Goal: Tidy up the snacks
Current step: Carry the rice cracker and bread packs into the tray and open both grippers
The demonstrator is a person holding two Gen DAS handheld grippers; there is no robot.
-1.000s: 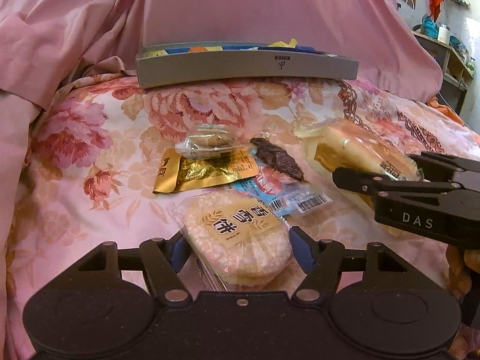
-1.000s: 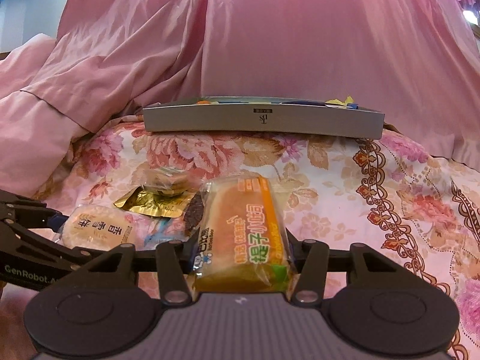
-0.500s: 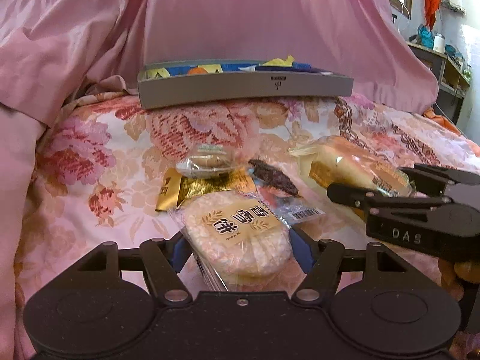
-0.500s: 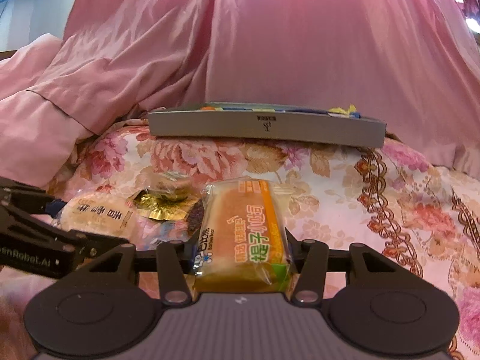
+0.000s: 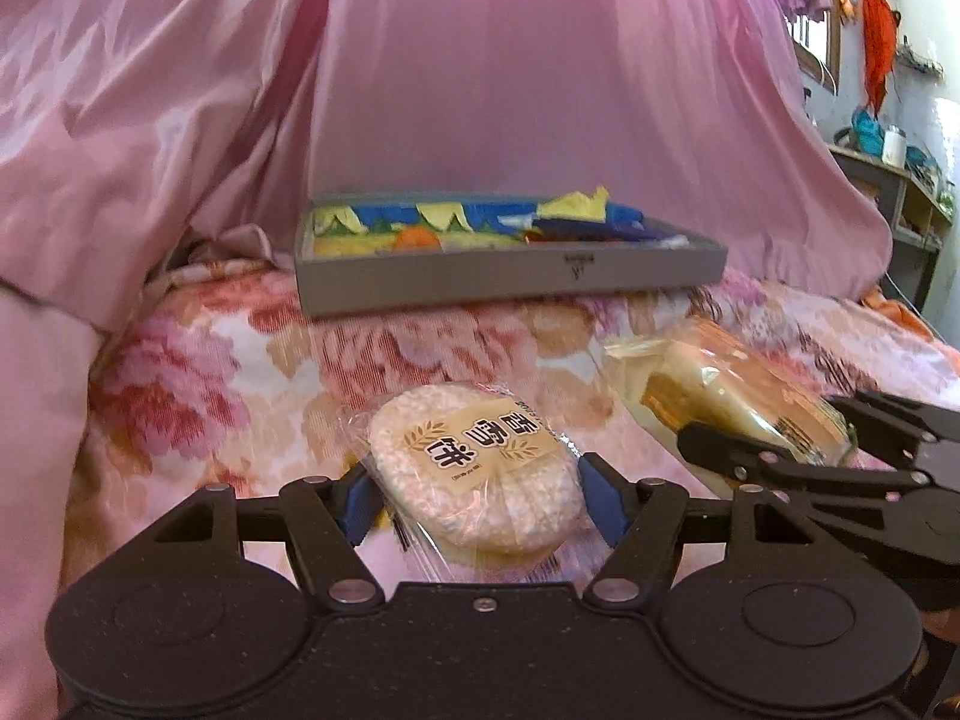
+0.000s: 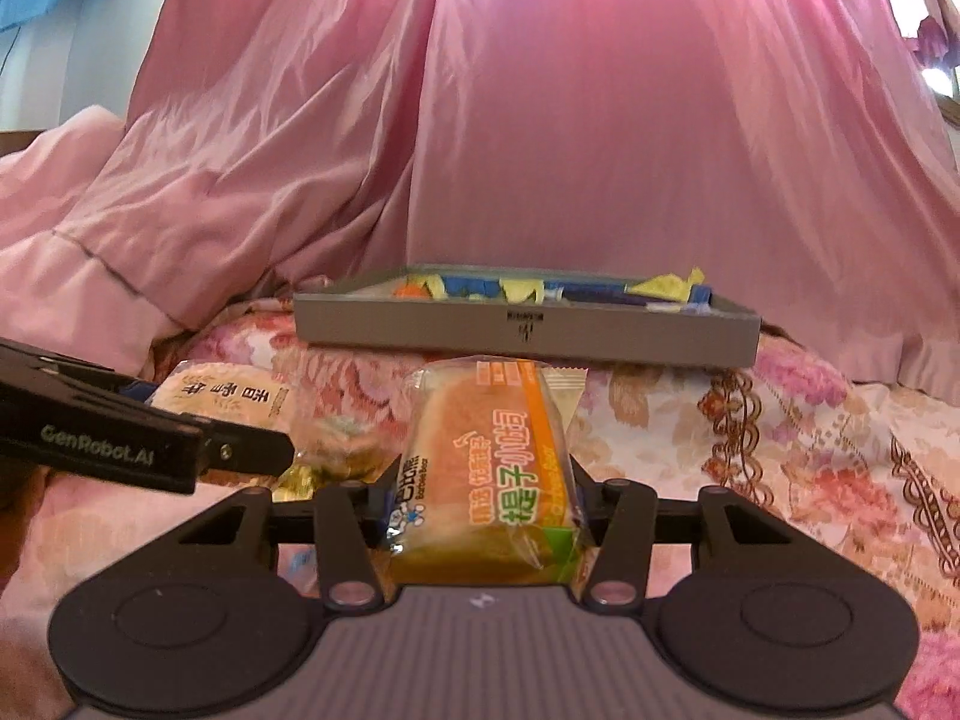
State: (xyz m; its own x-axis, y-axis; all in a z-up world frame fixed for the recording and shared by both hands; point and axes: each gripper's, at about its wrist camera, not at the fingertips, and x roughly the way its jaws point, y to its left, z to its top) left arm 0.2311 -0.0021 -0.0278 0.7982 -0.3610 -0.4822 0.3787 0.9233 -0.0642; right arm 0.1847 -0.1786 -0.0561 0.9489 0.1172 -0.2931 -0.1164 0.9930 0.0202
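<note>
Left wrist view: left gripper [image 5: 474, 495] is clamped on a round rice cracker pack [image 5: 477, 474], blue pads [image 5: 600, 507] pressed against both sides of the wrapper, low centre of frame. The pack is raised off the floral bedspread [image 5: 198, 372]. At right of frame, the right gripper [image 5: 774, 450] is seen from the side, clenched on a bread pack [image 5: 708, 396] in clear wrapping. A grey tray [image 5: 510, 276] is set on the bedspread at centre frame; blue, yellow and orange wrappers [image 5: 480, 222] are seen inside it. Pink draped fabric [image 5: 480, 72] fills the background. A shelf with small items [image 5: 900, 180] is seen at the right edge.

Right wrist view: right gripper [image 6: 480, 522] is closed on the bread pack [image 6: 486, 468], which carries orange and green print, held lengthwise between the fingers at low centre. The left gripper [image 6: 210, 438] is seen at left of frame, with the rice cracker pack [image 6: 228, 399] gripped in it. Just beside its tip, a small clear-wrapped snack [image 6: 336, 444] and a gold foil packet [image 6: 294, 483] are seen on the bedspread [image 6: 810, 450]; detail is blurred. The grey tray [image 6: 528, 336] is seen beyond, at centre frame, with the wrappers [image 6: 540, 289] in it. Neither held pack is touching the tray.
</note>
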